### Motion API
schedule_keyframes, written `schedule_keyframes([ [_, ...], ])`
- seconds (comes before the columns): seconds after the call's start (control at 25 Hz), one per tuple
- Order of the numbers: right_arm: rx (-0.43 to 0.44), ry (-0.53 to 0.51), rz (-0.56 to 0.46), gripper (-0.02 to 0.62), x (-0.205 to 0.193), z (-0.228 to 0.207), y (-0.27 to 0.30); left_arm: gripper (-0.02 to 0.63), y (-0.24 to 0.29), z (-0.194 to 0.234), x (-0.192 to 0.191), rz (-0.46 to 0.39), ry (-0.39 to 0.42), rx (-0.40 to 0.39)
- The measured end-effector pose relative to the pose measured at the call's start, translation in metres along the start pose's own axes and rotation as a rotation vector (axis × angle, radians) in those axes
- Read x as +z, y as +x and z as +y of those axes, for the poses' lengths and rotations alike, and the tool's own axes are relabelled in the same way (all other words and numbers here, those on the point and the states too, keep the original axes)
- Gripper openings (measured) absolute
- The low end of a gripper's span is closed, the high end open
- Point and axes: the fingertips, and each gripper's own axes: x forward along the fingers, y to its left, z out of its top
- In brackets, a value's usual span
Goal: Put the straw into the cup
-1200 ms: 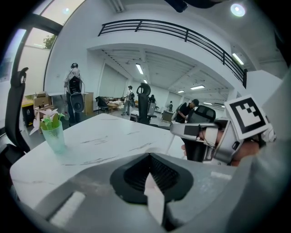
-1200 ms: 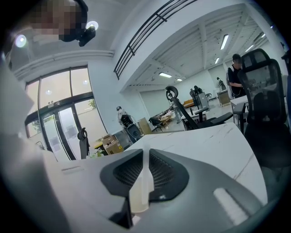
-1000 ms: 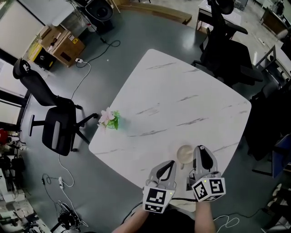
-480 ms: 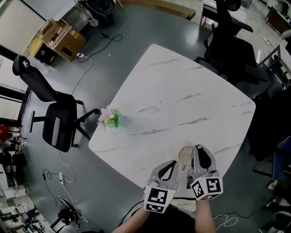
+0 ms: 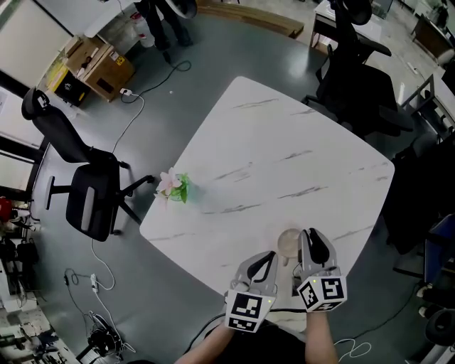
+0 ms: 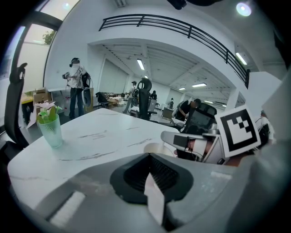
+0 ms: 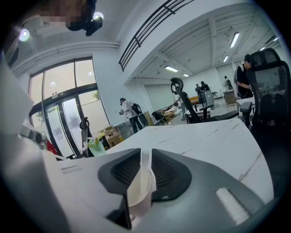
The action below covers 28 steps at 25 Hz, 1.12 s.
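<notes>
A white paper cup (image 5: 288, 242) stands near the table's front edge, close against the left side of my right gripper (image 5: 311, 238). In the right gripper view the cup (image 7: 138, 200) sits low between the jaws. A white straw (image 7: 145, 166) stands up from it in the gap. My right gripper (image 7: 145, 154) has its jaws opening, and the pads stand just off the straw. To the cup's left, my left gripper (image 5: 264, 257) hangs over the table's edge. It (image 6: 149, 159) is shut on a thin white paper strip (image 6: 153, 195). The cup's rim (image 6: 154, 148) shows beyond it.
A green cup of pink flowers (image 5: 174, 186) stands at the left corner of the white marble table (image 5: 284, 156). Office chairs (image 5: 89, 192) ring the table. Cardboard boxes (image 5: 96, 67) and a standing person (image 5: 160, 21) are on the far floor.
Both grippers and the cup keep their places. A person has walked into view on the far floor at the top.
</notes>
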Motion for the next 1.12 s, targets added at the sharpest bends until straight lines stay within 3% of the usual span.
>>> schedule_keyframes([
  [0.52, -0.016, -0.027, -0.088, 0.084, 0.035, 0.016, -0.04, 0.002, -0.019, -0.008, 0.029, -0.094, 0.04, -0.022],
  [0.92, -0.033, -0.082, -0.172, -0.008, 0.059, 0.042, -0.083, 0.002, -0.047, -0.018, 0.061, -0.219, 0.075, -0.034],
  [1.12, -0.031, -0.103, -0.207, -0.008, 0.07, 0.055, -0.104, 0.002, -0.062, -0.03, 0.079, -0.295, 0.095, -0.049],
])
